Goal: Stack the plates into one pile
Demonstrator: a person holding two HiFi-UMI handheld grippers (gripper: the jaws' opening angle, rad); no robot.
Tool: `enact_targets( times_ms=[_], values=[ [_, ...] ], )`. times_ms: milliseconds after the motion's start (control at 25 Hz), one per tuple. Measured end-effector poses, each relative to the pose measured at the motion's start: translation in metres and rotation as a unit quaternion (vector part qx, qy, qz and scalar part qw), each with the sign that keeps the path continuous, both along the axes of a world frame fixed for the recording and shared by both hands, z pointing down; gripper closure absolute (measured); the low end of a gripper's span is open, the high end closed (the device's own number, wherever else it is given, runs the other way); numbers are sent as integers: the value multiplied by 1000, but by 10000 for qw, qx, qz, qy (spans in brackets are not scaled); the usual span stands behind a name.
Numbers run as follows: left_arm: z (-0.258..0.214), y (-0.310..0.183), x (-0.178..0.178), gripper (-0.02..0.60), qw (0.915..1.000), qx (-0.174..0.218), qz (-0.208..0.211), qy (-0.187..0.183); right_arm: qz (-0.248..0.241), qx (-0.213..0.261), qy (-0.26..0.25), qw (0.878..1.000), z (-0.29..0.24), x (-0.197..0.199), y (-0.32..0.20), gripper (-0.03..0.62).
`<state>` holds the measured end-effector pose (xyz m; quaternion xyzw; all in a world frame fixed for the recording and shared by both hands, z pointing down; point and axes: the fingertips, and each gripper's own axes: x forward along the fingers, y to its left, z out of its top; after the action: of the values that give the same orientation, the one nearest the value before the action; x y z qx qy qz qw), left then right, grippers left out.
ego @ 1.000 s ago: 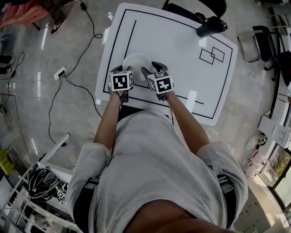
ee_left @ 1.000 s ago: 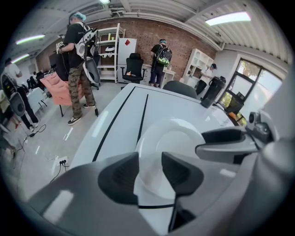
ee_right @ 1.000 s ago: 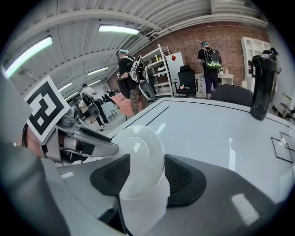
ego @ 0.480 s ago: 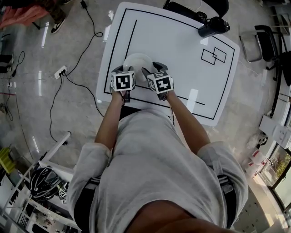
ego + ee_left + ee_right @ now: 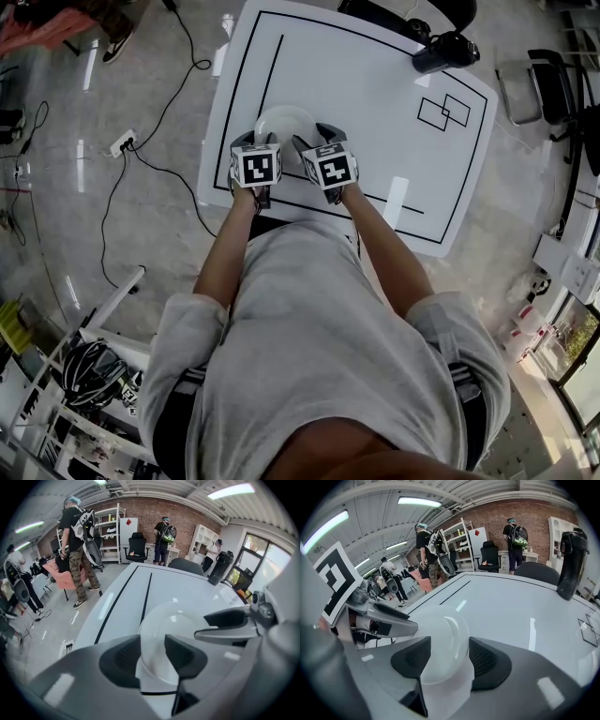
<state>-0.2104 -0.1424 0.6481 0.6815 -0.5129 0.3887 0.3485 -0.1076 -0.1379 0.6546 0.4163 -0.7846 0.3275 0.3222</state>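
Plate (image 5: pixel 285 125) rim partly hidden between jaws: left hand-held gripper (image 5: pixel 151 656) spread, right hand-held gripper (image 5: pixel 449 656) just widened.

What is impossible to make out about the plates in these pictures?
1. Near rim of the plates: left gripper view, behind the left gripper, whose jaws stand apart.
2. How many plates are stacked: head view, too small.
3. Middle of the table near edge: head view, under the person's arms.
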Motion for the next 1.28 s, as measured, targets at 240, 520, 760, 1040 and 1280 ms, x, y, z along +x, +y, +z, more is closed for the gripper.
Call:
enact_targets(
  times_ms=[240,520,760,1040,1280],
  values=[
    [2,2,-1,420,10000,66,-50,-17,17,7,49,10000,2,-2,0,327],
    [2,1,-2,417,9997,204,-77,-88,16,63,122,9999,6,-4,-1,328],
    [3,1,-3,416,9995,278,-104,-103,19,103,185,9998,6,-5,-2,329],
    [2,3,-4,414,9983,436,1,-398,62,89,145,9998,6,-4,-2,338],
    [-3,1,-8,414,9971,614,-299,-337,-52,175,227,9996,8,-5,-3,338]
  ],
)
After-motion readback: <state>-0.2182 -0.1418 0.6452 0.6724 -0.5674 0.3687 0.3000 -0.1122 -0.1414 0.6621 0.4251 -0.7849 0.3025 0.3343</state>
